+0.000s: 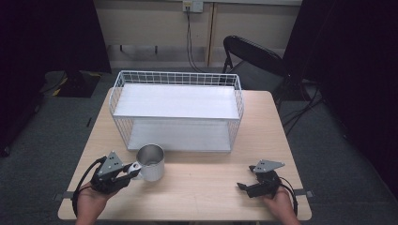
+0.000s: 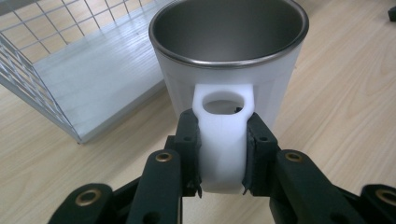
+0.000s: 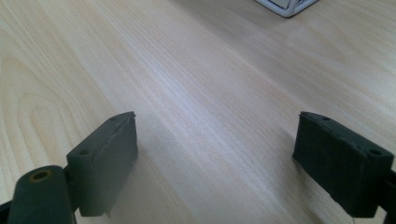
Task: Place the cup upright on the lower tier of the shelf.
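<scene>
A dark curtained room with grey carpet, a folding chair at the far right, and a pale wood table. On its far half stands a white wire rack with two shelves. Just near of the rack's left end sits the mug, steel inside, white outside, upright on the table. The left gripper is clamped on the mug's handle; the right gripper rests near right with jaws wide apart and nothing between them. The grasp looks made; next, likely, comes a level lift toward a rack shelf, clear of the wire rim.
</scene>
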A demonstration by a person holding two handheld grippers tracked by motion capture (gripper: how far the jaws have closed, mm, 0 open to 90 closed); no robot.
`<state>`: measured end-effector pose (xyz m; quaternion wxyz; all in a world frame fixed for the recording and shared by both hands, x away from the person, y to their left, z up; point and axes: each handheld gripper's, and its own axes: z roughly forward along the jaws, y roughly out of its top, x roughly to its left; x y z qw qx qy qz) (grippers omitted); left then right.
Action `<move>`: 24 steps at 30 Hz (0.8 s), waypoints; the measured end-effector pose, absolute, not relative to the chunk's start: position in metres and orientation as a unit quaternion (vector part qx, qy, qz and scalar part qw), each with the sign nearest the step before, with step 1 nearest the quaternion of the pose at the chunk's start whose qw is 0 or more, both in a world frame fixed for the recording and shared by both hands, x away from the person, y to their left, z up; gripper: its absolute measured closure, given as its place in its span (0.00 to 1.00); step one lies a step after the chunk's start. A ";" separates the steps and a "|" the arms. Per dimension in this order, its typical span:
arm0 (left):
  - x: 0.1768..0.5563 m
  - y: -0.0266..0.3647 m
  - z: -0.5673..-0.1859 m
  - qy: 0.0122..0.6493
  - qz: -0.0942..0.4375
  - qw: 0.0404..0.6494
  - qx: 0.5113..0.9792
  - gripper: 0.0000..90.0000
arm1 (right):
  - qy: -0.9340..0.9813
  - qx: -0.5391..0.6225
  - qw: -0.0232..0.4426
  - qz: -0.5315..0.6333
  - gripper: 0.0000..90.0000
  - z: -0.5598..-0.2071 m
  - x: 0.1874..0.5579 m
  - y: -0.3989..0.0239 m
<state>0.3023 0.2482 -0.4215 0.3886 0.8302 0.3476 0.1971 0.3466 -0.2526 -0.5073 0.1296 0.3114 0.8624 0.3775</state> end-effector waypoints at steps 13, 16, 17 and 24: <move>0.307 0.246 -0.420 0.358 0.209 0.389 0.823 0.80 | 0.862 0.311 0.130 0.377 0.14 -0.507 0.347 -0.253; 0.309 0.248 -0.419 0.363 0.215 0.393 0.817 0.80 | 0.862 0.311 0.130 0.377 0.14 -0.507 0.347 -0.253; 0.309 0.247 -0.419 0.364 0.219 0.394 0.815 0.80 | 0.862 0.311 0.130 0.377 0.14 -0.507 0.347 -0.253; 0.314 0.246 -0.416 0.370 0.222 0.399 0.809 0.80 | 0.862 0.312 0.130 0.377 0.14 -0.507 0.346 -0.253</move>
